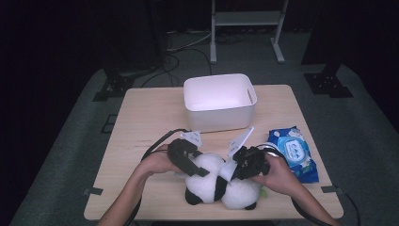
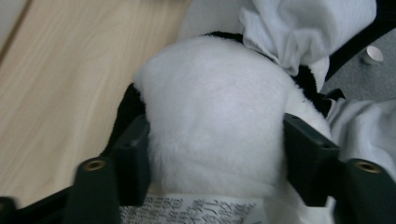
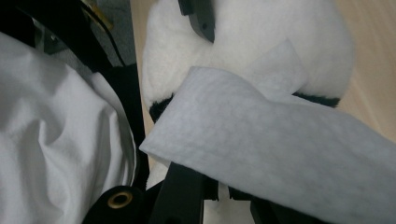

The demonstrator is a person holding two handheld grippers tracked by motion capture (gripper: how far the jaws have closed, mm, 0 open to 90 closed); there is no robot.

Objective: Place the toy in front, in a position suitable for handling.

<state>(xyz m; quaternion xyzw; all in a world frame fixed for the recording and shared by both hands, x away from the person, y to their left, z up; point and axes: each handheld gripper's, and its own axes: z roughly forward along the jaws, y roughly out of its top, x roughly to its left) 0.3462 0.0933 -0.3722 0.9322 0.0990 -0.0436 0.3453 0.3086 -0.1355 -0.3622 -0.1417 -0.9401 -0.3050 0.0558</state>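
A soft black-and-white plush panda toy [image 1: 216, 186] lies on the near edge of the pale wooden table [image 1: 141, 122], its white fur fluffy, with black limbs and a printed label at its base. The left gripper [image 1: 195, 165] has its jaws part-closed, squeezing the panda's round white body. The right gripper [image 1: 244, 167] is clamped tight on a thin white wet wipe [image 3: 280, 140] draped against the panda.

Bare tabletop [image 1: 141, 117] left of the white bin [image 1: 219, 101]; wipes pack [image 1: 294, 151] crowding the right edge.
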